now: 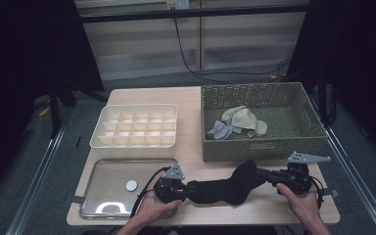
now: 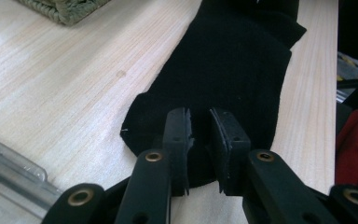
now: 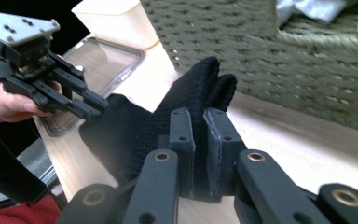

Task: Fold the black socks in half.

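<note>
A black sock (image 1: 225, 188) lies along the table's front edge, humped up at its right end. My left gripper (image 1: 192, 188) holds the sock's left end; in the left gripper view the sock (image 2: 233, 60) stretches away and dark fabric fills the narrow gap in the gripper (image 2: 203, 130). My right gripper (image 1: 264, 175) is shut on the sock's right end. In the right gripper view its pads (image 3: 204, 126) pinch the knit sock (image 3: 191, 88), with the left gripper (image 3: 98, 107) at the far end.
A wicker basket (image 1: 264, 147) holding a few pale socks (image 1: 240, 120) stands just behind the black sock. A white divided box (image 1: 103, 142) sits at the back left. A clear shallow tray (image 1: 103, 169) with a small white disc (image 1: 131, 185) lies front left.
</note>
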